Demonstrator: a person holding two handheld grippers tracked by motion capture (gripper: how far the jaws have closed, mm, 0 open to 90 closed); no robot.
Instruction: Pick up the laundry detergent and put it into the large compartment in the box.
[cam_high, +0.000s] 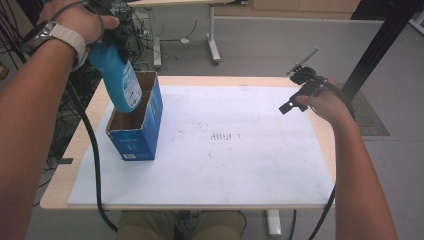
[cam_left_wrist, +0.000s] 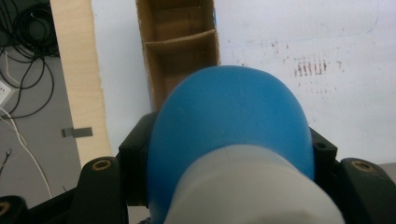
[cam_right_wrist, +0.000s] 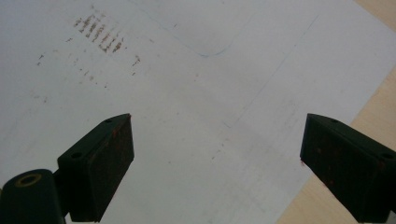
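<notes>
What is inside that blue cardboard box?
The blue bottle's lower end dips into the blue cardboard box, with cardboard dividers showing. The bottle hides the compartment beneath it.

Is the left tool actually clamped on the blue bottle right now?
Touching. In the left gripper view the blue bottle sits between the left tool with both black jaws pressed against its sides; the high view shows it held over the cardboard box.

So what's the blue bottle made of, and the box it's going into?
The blue bottle looks like smooth plastic: it has an even, slightly shiny skin with a printed label. The box looks like cardboard: its inside is plain brown and matte, with a thin brown divider, while the outside is printed blue. The left gripper holds the bottle with its jaws.
</notes>
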